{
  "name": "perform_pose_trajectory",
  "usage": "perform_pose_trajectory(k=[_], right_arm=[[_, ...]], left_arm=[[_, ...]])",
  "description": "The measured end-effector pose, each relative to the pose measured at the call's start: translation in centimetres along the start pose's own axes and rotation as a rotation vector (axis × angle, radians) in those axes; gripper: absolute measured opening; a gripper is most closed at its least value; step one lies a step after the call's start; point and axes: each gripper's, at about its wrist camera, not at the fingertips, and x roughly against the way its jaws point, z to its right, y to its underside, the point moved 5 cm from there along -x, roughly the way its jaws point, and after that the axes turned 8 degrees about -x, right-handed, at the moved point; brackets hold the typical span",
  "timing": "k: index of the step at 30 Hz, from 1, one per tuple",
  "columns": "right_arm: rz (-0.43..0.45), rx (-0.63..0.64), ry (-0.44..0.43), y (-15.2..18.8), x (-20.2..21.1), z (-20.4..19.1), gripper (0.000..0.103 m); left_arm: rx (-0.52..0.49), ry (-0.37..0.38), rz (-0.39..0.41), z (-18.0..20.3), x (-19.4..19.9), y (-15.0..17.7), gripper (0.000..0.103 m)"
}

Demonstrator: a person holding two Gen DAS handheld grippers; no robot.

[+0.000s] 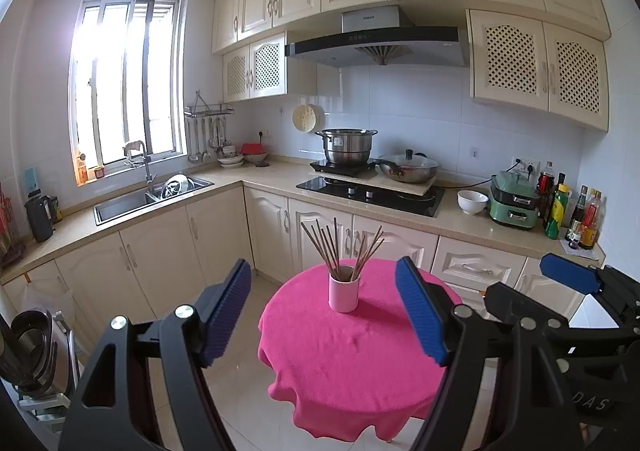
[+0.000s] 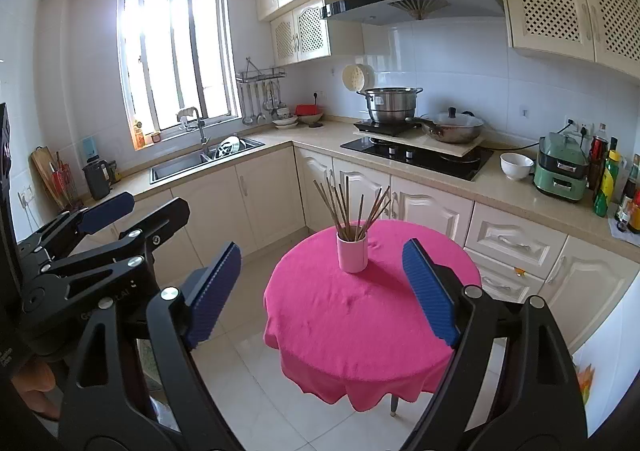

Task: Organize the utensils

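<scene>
A pink cup (image 1: 343, 294) (image 2: 352, 254) stands upright at the far side of a small round table under a pink cloth (image 1: 352, 355) (image 2: 360, 323). Several brown chopsticks (image 1: 340, 247) (image 2: 350, 207) stand in the cup, fanned out. My left gripper (image 1: 324, 311) is open and empty, held well short of and above the table. My right gripper (image 2: 322, 291) is also open and empty, at about the same distance. Each gripper shows at the edge of the other's view, the right one in the left wrist view (image 1: 568, 275), the left one in the right wrist view (image 2: 108, 207).
An L-shaped kitchen counter (image 1: 272, 175) runs behind the table, with a sink (image 1: 132, 203), a hob with a pot (image 1: 348, 147) and a pan (image 1: 408, 169), a white bowl (image 1: 472, 202), a green appliance and bottles. Tiled floor (image 2: 248, 379) surrounds the table.
</scene>
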Motion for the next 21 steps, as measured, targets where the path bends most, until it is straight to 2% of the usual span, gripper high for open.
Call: perform_pose_trajectory(k=[21], right_arm=[[-0.012,-0.008,0.004,0.33,-0.31,-0.45,0.082]], left_arm=[[-0.002,-0.002,-0.006,-0.14,-0.14,0.71,0.073]])
